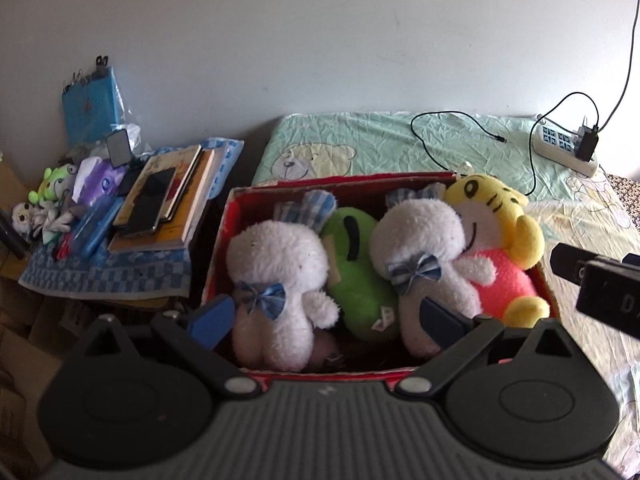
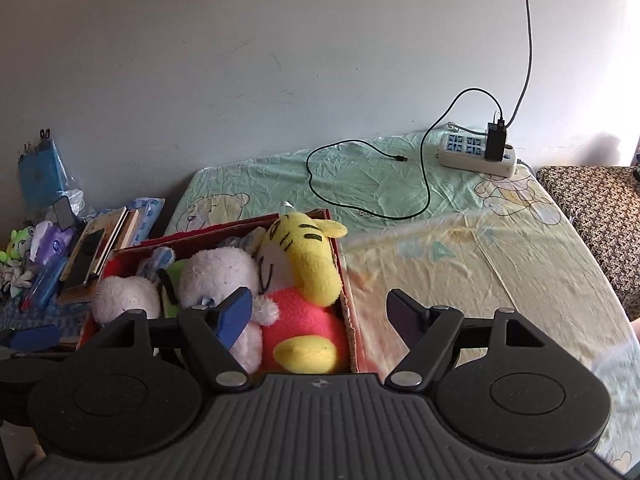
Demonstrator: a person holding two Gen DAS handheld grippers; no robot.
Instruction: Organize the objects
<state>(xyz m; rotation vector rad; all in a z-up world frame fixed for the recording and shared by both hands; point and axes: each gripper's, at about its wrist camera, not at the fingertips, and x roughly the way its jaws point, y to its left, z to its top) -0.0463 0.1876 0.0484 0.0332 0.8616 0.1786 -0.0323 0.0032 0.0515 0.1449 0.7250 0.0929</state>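
Observation:
A red cardboard box [image 1: 340, 179] sits on the bed and holds several plush toys. From left to right they are a white rabbit with a blue bow [image 1: 276, 264], a green plush [image 1: 356, 280], a second white rabbit [image 1: 420, 240] and a yellow tiger in pink [image 1: 492, 216]. My left gripper [image 1: 326, 320] hovers open over the near side of the box, its blue pads [image 1: 212, 320] pressing on nothing. My right gripper [image 2: 320, 316] is open beside the box's right wall [image 2: 346, 280], the tiger [image 2: 308, 256] just ahead of its left finger. Nothing is held.
Left of the box a low table with a checkered cloth [image 1: 108, 276] carries books with a phone on top [image 1: 152, 200], small toys and clutter. A power strip [image 2: 476, 152] and a black cable [image 2: 360, 208] lie at the back of the bed. The bedsheet [image 2: 460, 264] stretches right.

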